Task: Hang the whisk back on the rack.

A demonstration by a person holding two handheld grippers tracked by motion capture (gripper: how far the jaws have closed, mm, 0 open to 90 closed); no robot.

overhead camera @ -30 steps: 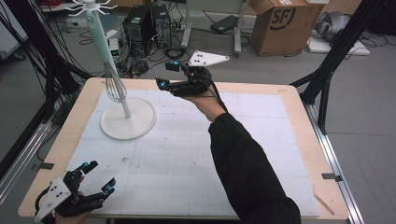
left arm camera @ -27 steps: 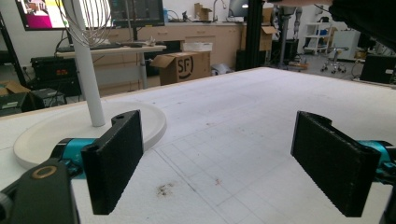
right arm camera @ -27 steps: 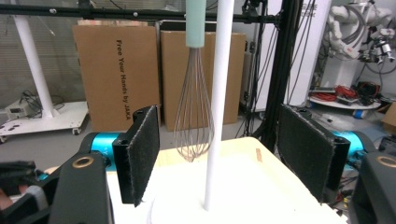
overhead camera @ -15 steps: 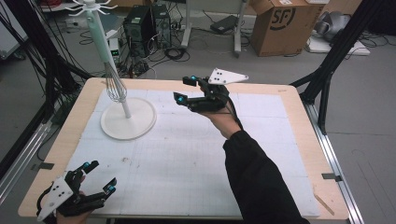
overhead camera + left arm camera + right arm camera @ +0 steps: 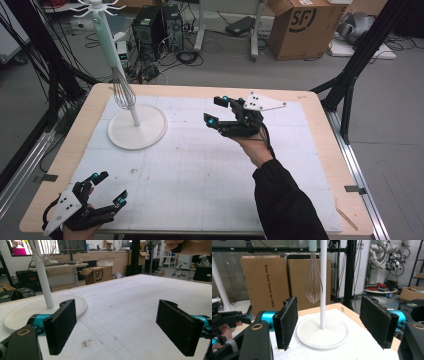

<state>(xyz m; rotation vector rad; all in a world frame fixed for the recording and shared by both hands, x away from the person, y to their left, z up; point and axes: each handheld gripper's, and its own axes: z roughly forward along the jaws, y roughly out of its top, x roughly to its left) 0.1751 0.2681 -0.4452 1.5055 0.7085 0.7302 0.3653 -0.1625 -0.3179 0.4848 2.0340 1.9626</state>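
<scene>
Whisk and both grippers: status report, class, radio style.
Left gripper open, near table corner. Right gripper open, mid-table, facing stand. Whisk hanging on stand, untouched. Nothing between.

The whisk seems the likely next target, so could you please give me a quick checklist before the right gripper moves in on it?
1. Right gripper jaws open and empty: ok.
2. Whisk hanging free beside the pole, wires down: ok.
3. Right gripper aimed at the whisk, which sits between its jaws in the right gripper view: ok.
4. Path across the mat free of objects: ok.
5. Left gripper open and parked at the near edge, away from the stand: ok.
6. How the whisk's handle is hooked on top: cannot tell.
</scene>
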